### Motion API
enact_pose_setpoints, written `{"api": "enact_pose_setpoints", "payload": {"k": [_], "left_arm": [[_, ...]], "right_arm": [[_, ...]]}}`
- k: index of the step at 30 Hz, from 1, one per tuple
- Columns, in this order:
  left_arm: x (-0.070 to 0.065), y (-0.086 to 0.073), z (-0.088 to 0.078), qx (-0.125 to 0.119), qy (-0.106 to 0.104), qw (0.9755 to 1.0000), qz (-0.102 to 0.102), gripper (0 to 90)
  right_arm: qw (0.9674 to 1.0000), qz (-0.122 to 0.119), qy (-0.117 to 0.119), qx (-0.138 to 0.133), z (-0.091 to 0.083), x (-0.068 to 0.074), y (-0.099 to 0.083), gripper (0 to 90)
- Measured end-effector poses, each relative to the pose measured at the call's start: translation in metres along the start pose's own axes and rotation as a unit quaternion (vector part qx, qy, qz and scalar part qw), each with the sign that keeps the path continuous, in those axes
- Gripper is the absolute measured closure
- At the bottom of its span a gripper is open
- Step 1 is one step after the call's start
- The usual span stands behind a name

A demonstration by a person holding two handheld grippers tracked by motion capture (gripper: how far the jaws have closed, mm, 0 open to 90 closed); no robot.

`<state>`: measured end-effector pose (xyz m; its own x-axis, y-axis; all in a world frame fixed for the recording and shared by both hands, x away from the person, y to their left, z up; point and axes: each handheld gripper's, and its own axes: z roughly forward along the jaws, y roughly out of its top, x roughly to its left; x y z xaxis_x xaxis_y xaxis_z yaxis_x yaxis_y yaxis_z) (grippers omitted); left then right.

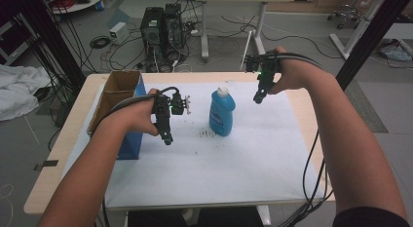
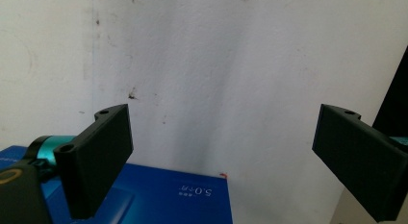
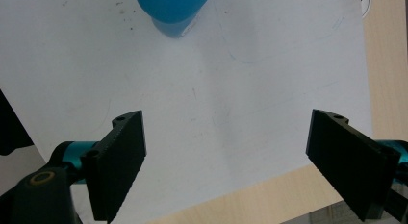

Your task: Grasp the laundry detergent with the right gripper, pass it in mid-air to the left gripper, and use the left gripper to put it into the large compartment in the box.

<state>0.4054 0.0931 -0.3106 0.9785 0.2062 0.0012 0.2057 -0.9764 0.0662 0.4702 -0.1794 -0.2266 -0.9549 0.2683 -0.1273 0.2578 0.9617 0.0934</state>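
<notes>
Pale wood surface (image 1: 63, 139) under a white paper sheet (image 1: 234, 163); open brown-lined blue cardboard box (image 1: 127, 144) at left, blue plastic bottle with white cap (image 1: 221, 112) mid-sheet between both tools; left tool (image 1: 167, 138) by box, jaws wide, empty; right tool (image 1: 257, 97) raised, wide, empty; left gripper view shows box print (image 2: 192, 191).

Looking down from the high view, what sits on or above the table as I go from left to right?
Open cardboard box → left gripper → blue bottle → right gripper.
</notes>
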Motion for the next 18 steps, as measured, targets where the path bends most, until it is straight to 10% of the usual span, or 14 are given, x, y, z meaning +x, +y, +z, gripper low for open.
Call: {"api": "enact_pose_setpoints", "payload": {"k": [18], "left_arm": [[-0.008,-0.011,-0.009,-0.026,0.001,0.9996,0.006,6.9]], "right_arm": [[0.9963,0.037,0.024,-0.074,0.023,0.010,-0.032,13.0]]}}
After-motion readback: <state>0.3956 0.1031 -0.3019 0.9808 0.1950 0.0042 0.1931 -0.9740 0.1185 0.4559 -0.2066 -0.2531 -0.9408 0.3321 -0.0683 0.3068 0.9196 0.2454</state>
